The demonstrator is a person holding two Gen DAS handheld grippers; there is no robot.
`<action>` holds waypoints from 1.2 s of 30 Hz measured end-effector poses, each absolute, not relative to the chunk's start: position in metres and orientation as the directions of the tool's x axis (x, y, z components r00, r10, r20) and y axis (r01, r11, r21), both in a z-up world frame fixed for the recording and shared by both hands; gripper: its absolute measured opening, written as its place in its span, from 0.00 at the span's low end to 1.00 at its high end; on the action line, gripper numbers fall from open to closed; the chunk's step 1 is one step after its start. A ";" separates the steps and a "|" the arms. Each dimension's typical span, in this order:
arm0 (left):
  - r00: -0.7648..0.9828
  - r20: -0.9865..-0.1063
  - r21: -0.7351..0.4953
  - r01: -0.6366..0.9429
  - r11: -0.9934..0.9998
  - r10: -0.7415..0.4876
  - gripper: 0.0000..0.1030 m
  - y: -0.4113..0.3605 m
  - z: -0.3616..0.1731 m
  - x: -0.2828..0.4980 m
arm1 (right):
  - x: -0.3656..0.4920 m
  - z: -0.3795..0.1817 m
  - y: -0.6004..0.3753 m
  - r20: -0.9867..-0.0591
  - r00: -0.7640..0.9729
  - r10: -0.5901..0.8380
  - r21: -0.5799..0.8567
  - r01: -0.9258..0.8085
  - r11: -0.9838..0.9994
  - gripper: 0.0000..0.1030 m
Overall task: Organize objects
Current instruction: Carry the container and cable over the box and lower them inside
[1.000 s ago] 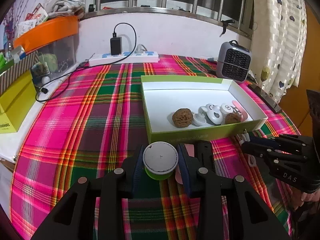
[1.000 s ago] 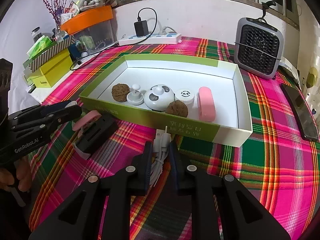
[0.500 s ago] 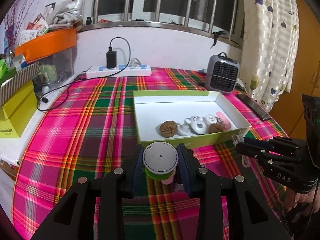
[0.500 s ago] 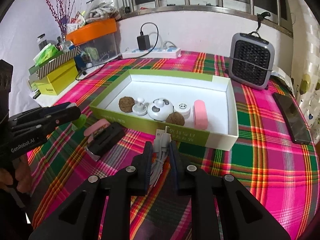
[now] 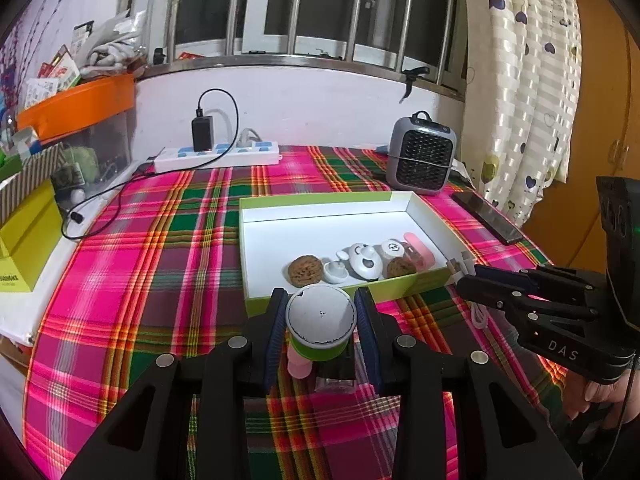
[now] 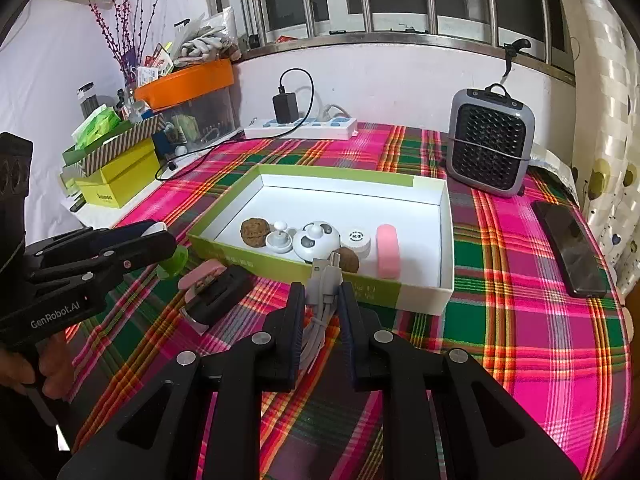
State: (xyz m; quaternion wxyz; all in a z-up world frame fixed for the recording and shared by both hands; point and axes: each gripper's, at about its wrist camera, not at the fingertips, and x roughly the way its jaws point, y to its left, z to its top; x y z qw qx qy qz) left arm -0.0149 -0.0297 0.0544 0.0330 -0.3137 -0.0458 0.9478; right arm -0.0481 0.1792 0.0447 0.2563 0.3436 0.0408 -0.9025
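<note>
Left wrist view: I've lifted both loads clear of the tablecloth [image 5: 160,264] since a second ago, so both can go into the box [image 5: 320,204]. My left claw [image 5: 321,322] clamps the upright green jar [image 5: 321,320]; the right claw [image 6: 319,306] pinches the white cable [image 6: 320,308], plugs pointing boxward, lengthwise along the fingers.

Bright indoor light, fisheye-warped edges

Box [image 6: 404,294] mid-table [image 6: 520,320], heater [image 6: 490,148] behind.
Inside, along near wall: walnut [image 6: 253,232], knob [image 6: 280,238], panda case [image 6: 316,242], second walnut [image 6: 349,259], pill case [image 6: 387,250]. Phone [image 6: 570,248] right; power strip [image 6: 300,128] at back.
</note>
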 end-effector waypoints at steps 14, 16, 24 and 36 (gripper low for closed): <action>-0.795 -0.597 -0.100 -0.059 -0.993 0.107 0.31 -0.020 0.056 -0.026 | -0.054 0.047 0.179 -0.640 -0.633 -0.436 0.096 0.497 -0.862 0.17; -0.794 -0.598 -0.095 -0.064 -0.993 0.108 0.31 -0.018 0.056 -0.029 | -0.057 0.048 0.178 -0.640 -0.634 -0.435 0.093 0.498 -0.862 0.17; -0.793 -0.599 -0.067 -0.089 -0.994 0.111 0.31 -0.006 0.062 -0.044 | -0.067 0.053 0.174 -0.638 -0.637 -0.432 0.078 0.504 -0.860 0.17; -0.793 -0.600 -0.051 -0.095 -0.994 0.106 0.31 -0.003 0.067 -0.082 | -0.093 0.059 0.168 -0.641 -0.641 -0.421 0.040 0.520 -0.853 0.17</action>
